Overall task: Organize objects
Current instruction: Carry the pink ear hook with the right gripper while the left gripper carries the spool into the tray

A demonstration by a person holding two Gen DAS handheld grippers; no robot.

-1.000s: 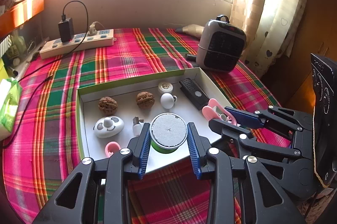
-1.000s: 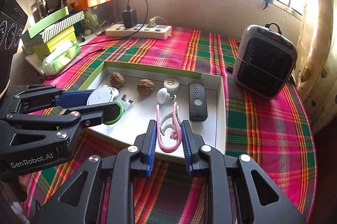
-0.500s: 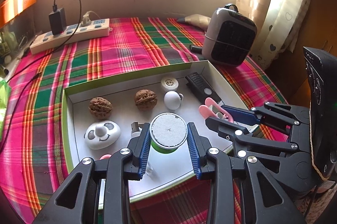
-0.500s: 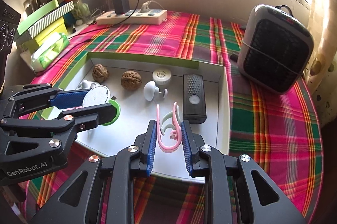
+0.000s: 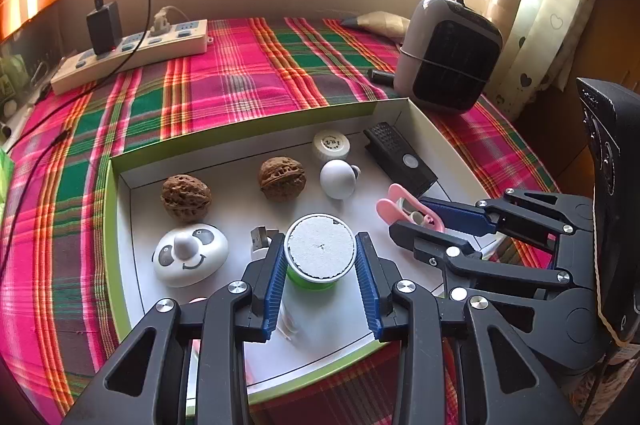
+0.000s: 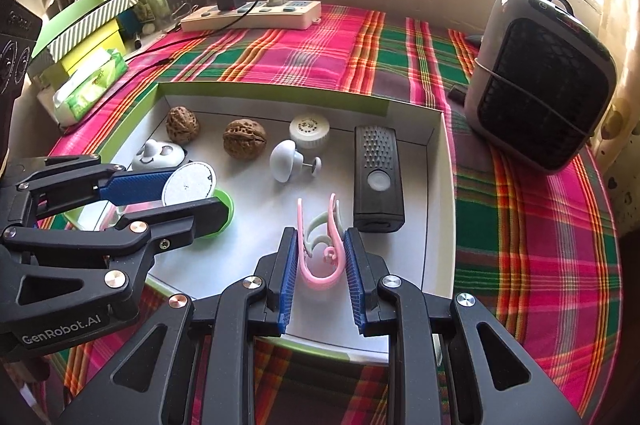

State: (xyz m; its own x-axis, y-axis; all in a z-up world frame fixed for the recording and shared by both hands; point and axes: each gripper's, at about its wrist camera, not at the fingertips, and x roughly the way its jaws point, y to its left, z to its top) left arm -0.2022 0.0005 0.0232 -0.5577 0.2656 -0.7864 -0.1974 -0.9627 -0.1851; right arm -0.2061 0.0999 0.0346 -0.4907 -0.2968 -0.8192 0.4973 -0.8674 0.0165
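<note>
A: Left gripper (image 5: 321, 267)?
B: Clamping the green tub (image 5: 320, 253), hovering over the white box (image 5: 420, 121) near the panda toy (image 5: 188, 259).
A: Right gripper (image 6: 320, 267)?
B: Squeezing the pink clip (image 6: 320, 249), also hanging above the box, beside the black remote (image 6: 378, 179).

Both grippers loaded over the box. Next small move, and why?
Probably lower the right gripper a little further and release. It is shut on the pink clip, which hangs over a bare patch of the box floor beside the black remote. The left gripper holds the green cup.
</note>
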